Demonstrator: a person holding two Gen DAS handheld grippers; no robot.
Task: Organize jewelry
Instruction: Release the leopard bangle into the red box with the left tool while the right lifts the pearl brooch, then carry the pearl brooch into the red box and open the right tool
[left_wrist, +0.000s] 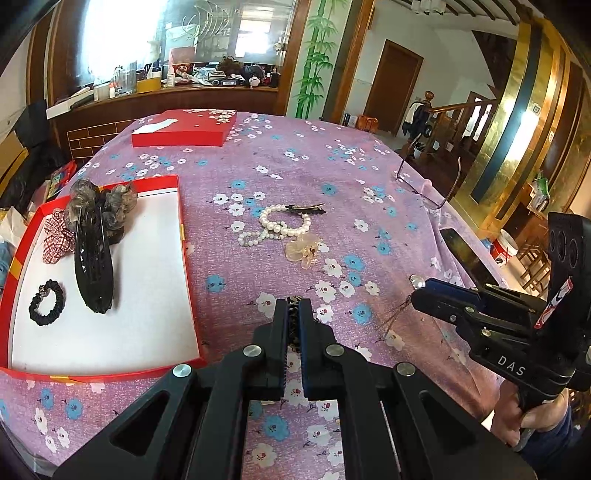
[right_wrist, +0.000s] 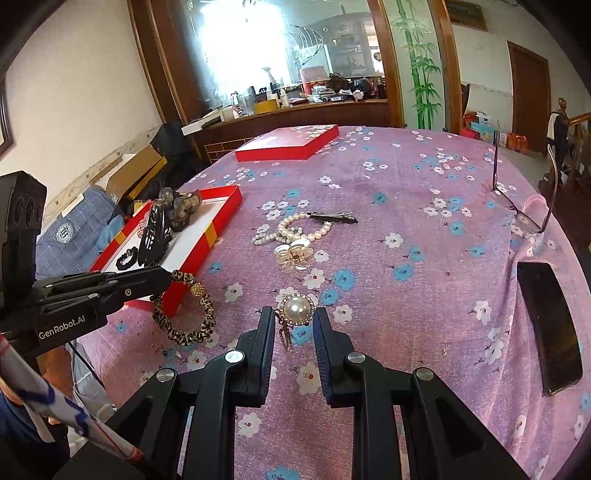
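Observation:
My left gripper (left_wrist: 293, 306) is shut on a leopard-print hair tie (right_wrist: 184, 310), which hangs from it just right of the open red box (left_wrist: 184, 236). The box holds a black hair tie (left_wrist: 46, 302), a black hair clip (left_wrist: 92, 258), a checked scrunchie (left_wrist: 55, 236) and a grey flower clip (left_wrist: 110, 199). My right gripper (right_wrist: 293, 317) is open, its jaws on either side of a pearl brooch (right_wrist: 297, 308) lying on the cloth. Pearl bracelets (left_wrist: 284, 223), a black hairpin (left_wrist: 304, 209) and a clear flower clip (left_wrist: 304, 249) lie mid-table.
The table has a purple flowered cloth (left_wrist: 332, 166). The red box lid (left_wrist: 184, 129) lies at the far side. Glasses (left_wrist: 428, 181) and a black phone (right_wrist: 550, 328) lie near the right edge. The left gripper also shows in the right wrist view (right_wrist: 162, 278).

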